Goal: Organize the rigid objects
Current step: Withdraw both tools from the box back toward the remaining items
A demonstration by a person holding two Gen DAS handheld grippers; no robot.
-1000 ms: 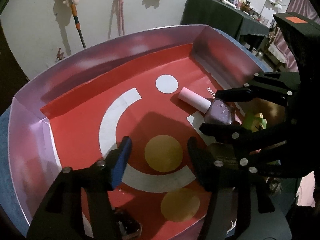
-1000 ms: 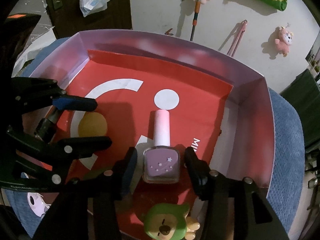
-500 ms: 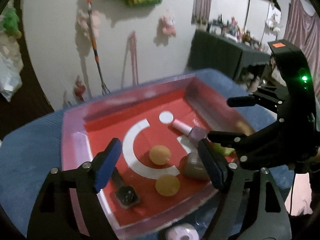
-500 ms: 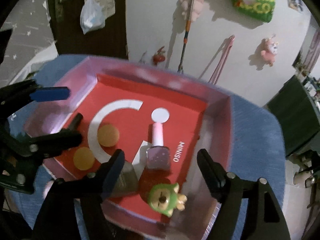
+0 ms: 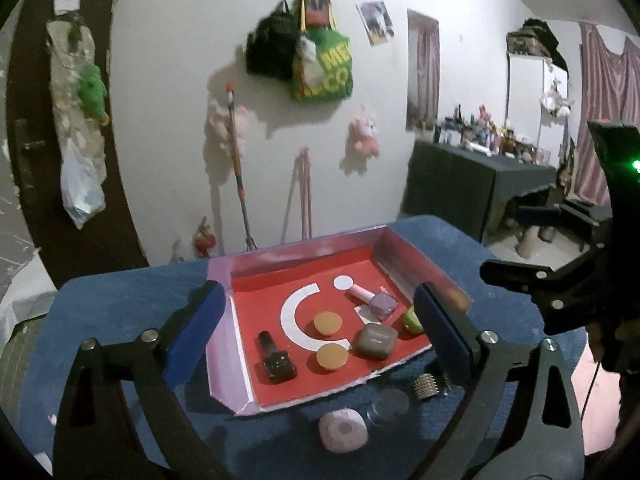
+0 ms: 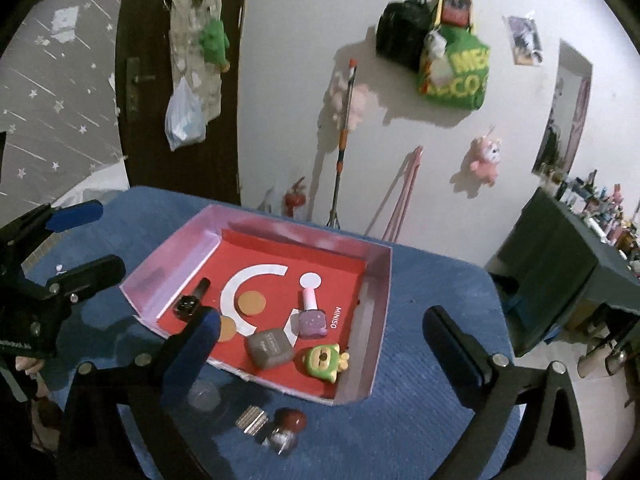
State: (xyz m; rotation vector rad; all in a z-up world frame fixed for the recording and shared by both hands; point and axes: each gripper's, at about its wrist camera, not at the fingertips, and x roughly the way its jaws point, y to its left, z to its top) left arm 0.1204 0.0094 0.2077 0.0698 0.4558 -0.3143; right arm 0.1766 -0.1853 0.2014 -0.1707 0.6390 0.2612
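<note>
You have the blue-covered table (image 6: 432,320) spread under both grippers, and on it the shallow pink-walled tray (image 5: 222,344) with the red floor, which sits framed between your left gripper's two blue-padded fingers in the left wrist view. Your left gripper (image 5: 318,326) has its jaws wide apart and opening, nothing between the pads. Your right gripper (image 6: 320,344) is the same: jaws spread wide and opening, empty, with the near end of the tray lying between its fingertips in the right wrist view.

Inside the tray, ahead of your right jaws, the grey-brown case (image 6: 269,347) lies flat near the front edge, just beside the green toy figure (image 6: 323,361), which sits toward the right-hand finger close to the tray's right wall. Just beyond those two lies the purple nail polish bottle (image 6: 311,317), on its side with the pink cap pointing away from you. The black nail polish bottle (image 6: 193,300) lies toward the left-hand finger, near the tray's left wall.

Outside the tray, on the cloth below your left jaws, you have a pale pink rounded case (image 5: 343,430), a clear round lid (image 5: 387,404) and a small silver ribbed piece (image 5: 427,386). In the right wrist view a small dark red-capped jar (image 6: 289,426) lies near the silver piece, low between your fingers.
</note>
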